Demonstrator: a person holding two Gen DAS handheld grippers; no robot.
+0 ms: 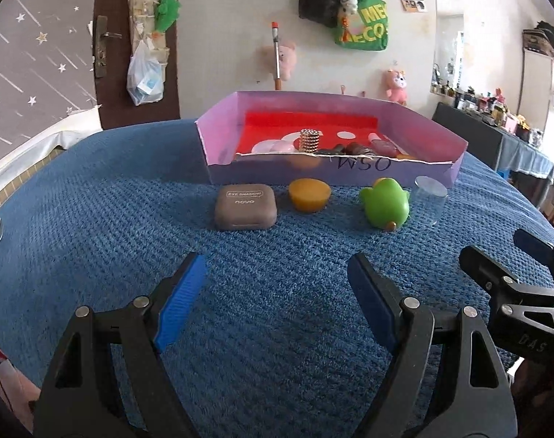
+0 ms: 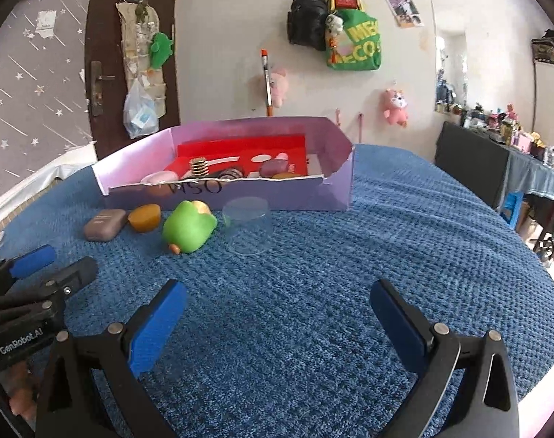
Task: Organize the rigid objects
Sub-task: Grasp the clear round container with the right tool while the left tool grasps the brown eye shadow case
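A row of objects lies on the blue cloth before a purple box (image 1: 368, 171) (image 2: 277, 193): a brown eye-shadow case (image 1: 245, 206) (image 2: 105, 224), an orange puck (image 1: 309, 194) (image 2: 144, 218), a green toy (image 1: 385, 204) (image 2: 188, 231) and a clear cup (image 1: 429, 200) (image 2: 248, 225) standing upside down. The box holds several small items on a red liner. My left gripper (image 1: 277, 277) (image 2: 54, 264) is open and empty, short of the case. My right gripper (image 2: 277, 303) (image 1: 496, 248) is open and empty, short of the cup.
The blue cloth (image 1: 130, 219) (image 2: 423, 237) covers a round table. A door (image 1: 109, 36) and a wall hung with bags and plush toys stand behind. A dark cabinet (image 2: 474, 160) with small items is at the right.
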